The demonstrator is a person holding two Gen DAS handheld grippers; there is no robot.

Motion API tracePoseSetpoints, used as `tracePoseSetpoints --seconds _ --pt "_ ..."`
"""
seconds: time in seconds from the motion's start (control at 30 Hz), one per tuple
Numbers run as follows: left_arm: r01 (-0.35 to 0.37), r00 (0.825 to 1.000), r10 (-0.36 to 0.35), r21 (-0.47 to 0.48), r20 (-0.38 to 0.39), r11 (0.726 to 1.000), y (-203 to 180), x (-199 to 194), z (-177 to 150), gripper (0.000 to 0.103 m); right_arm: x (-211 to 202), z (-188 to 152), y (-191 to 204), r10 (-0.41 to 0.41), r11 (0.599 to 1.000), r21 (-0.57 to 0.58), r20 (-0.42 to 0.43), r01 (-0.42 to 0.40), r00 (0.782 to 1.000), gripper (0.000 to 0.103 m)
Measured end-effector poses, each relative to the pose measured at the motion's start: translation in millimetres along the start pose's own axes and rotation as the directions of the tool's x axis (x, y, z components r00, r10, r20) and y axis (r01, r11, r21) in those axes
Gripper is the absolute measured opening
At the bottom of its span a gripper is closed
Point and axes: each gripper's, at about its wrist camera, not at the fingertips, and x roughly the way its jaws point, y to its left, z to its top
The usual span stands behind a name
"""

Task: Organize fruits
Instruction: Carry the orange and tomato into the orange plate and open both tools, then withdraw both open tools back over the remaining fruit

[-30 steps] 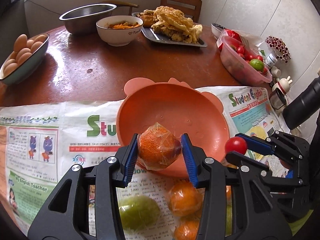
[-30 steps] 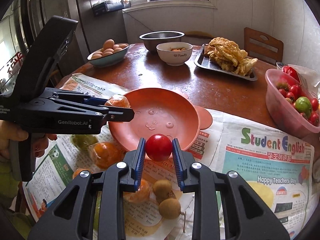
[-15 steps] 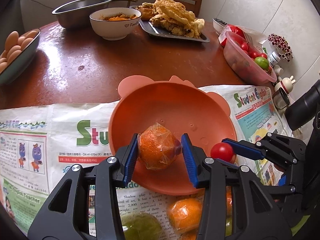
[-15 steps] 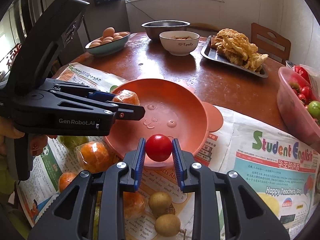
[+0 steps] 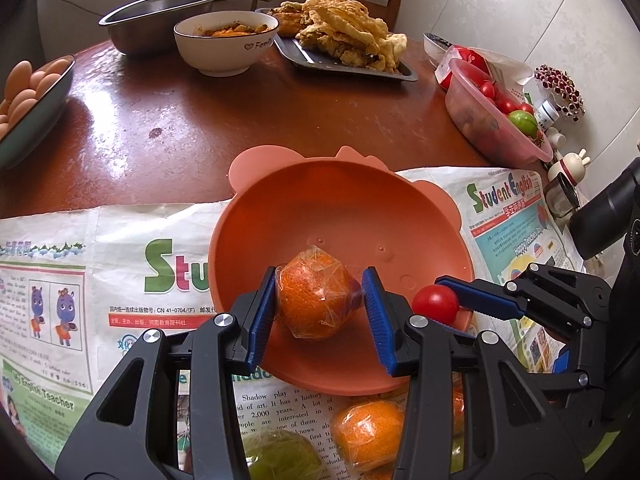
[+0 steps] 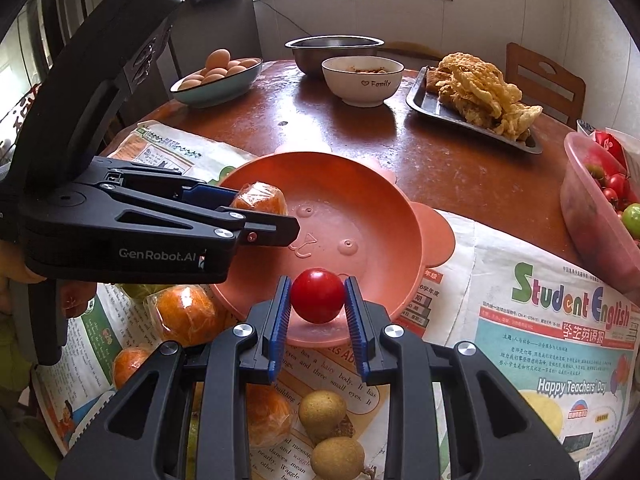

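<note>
My left gripper (image 5: pixel 320 312) is shut on a plastic-wrapped orange (image 5: pixel 318 298) and holds it inside the near left part of the orange-pink bowl (image 5: pixel 344 200). It also shows in the right wrist view (image 6: pixel 260 200). My right gripper (image 6: pixel 318 300) is shut on a red cherry tomato (image 6: pixel 317 295) over the bowl's near rim (image 6: pixel 352 184); the tomato also shows in the left wrist view (image 5: pixel 435 303). More wrapped oranges (image 6: pixel 186 314), a green fruit (image 5: pixel 280 458) and two small brown fruits (image 6: pixel 322 410) lie on the newspaper (image 6: pixel 560 320) in front of the bowl.
On the round brown table (image 5: pixel 180 120) behind stand a bowl of eggs (image 6: pixel 216 78), a steel bowl (image 6: pixel 334 50), a white bowl (image 6: pixel 362 80), a tray of fried food (image 6: pixel 476 96) and a pink tub of tomatoes (image 6: pixel 600 204). Small bottles and a figurine (image 5: pixel 568 164) stand at the right edge.
Both grippers have moved forward over the bowl. The wrapped orange has gone from the near rim to inside the bowl; the tomato has reached the rim.
</note>
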Motion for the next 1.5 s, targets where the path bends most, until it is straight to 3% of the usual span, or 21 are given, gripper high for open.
tracePoseSetpoints --seconds 0.7,0.97,1.2,1.5 --pt "-0.006 1.0 0.006 -0.014 0.025 1.0 4 -16 -3 0.035 -21 -3 -3 -0.029 0.999 0.028 0.044 0.028 0.999 0.043" --pt "-0.03 0.997 0.031 -0.011 0.073 0.999 3 -35 -7 0.054 -39 -5 -9 -0.047 0.998 0.057 0.083 0.042 0.995 0.055" --pt "-0.073 0.986 0.07 0.012 0.152 0.997 -5 -64 -16 0.081 -65 -7 -19 -0.085 0.993 0.096 0.136 0.072 0.987 0.069" --pt "-0.095 0.971 0.086 0.026 0.224 0.995 -16 -96 -27 0.093 -97 -18 -27 -0.141 0.986 0.117 0.184 0.121 0.973 0.081"
